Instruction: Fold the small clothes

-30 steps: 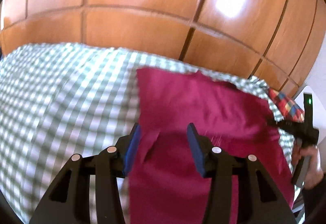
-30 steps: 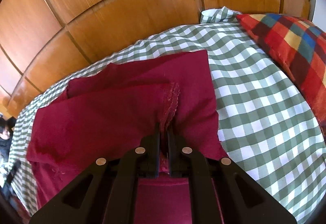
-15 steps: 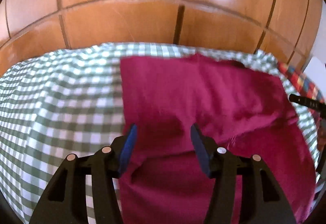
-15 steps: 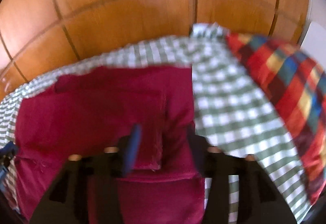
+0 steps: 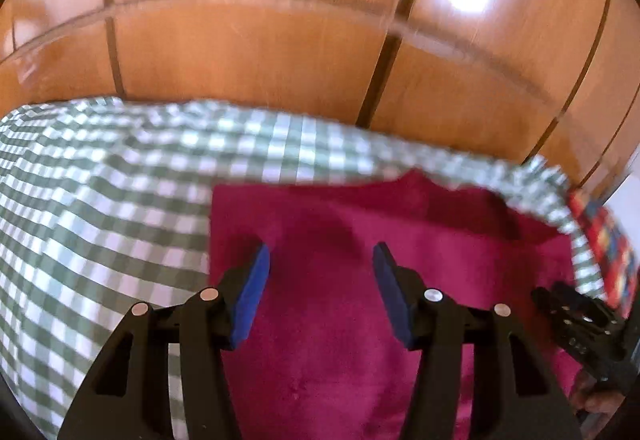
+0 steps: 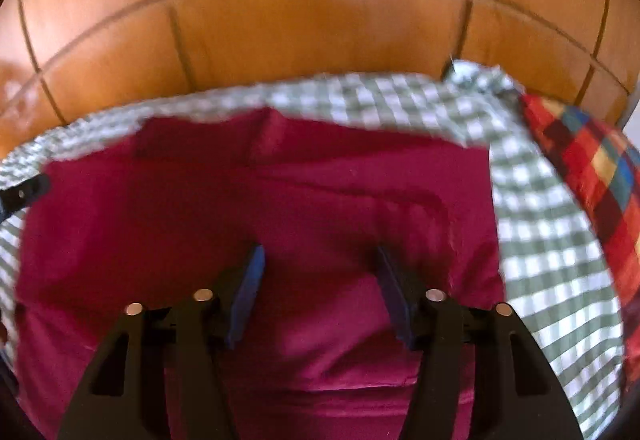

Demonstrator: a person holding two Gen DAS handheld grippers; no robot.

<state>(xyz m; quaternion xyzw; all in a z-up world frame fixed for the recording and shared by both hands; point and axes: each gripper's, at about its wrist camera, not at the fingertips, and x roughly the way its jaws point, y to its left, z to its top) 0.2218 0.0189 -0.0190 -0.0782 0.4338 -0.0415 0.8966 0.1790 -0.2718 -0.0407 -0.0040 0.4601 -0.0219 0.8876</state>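
Both views blurred — garment [image 6: 320,200] near edge hidden behind spread tongs [image 6: 318,280].

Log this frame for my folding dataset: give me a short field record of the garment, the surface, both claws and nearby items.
garment: maroon cloth, lying folded in layers on the sheet
surface: green-and-white checked sheet
left claw: open, above the cloth, holding nothing
right claw: open, above the cloth, holding nothing
nearby: multicoloured plaid pillow at the right
background: wooden panelled wall
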